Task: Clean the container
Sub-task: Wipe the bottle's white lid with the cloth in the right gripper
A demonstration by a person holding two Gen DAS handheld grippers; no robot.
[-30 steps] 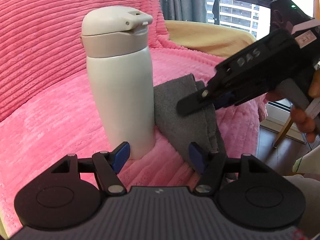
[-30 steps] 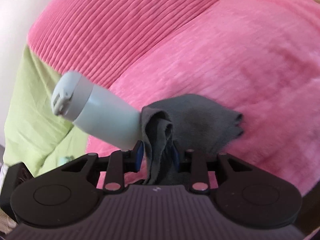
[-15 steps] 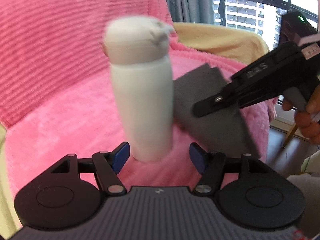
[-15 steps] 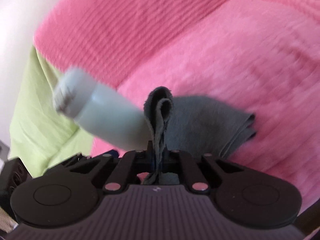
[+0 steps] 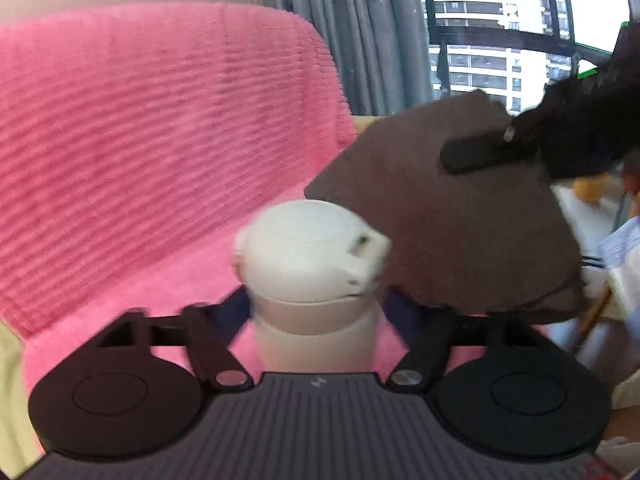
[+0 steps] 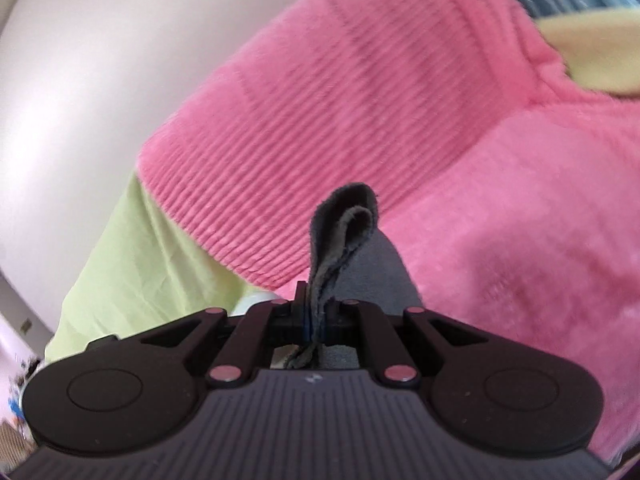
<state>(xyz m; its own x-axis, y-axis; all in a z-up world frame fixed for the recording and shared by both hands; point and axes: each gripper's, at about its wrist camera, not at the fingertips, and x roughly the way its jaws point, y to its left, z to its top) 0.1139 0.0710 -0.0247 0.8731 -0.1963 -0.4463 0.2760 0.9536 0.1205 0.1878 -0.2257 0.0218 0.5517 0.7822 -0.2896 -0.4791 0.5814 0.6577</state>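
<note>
A white insulated bottle (image 5: 312,280) with a flip lid stands upright between the fingers of my left gripper (image 5: 316,312), which is closed around its body just below the lid. My right gripper (image 6: 316,316) is shut on a grey cloth (image 6: 344,236), a fold of it sticking up between the jaws. In the left wrist view the cloth (image 5: 448,232) hangs lifted to the right of the bottle, pinched by the right gripper (image 5: 480,156). The bottle is almost hidden in the right wrist view.
A pink ribbed blanket (image 5: 140,140) covers the seat and backrest, over a yellow-green cover (image 6: 132,260). Grey curtains (image 5: 360,32) and a window lie behind. A white wall (image 6: 80,60) is at the left.
My left gripper moved in and closed around the bottle, which was standing free before. My right gripper closed on the cloth and lifted it off the blanket.
</note>
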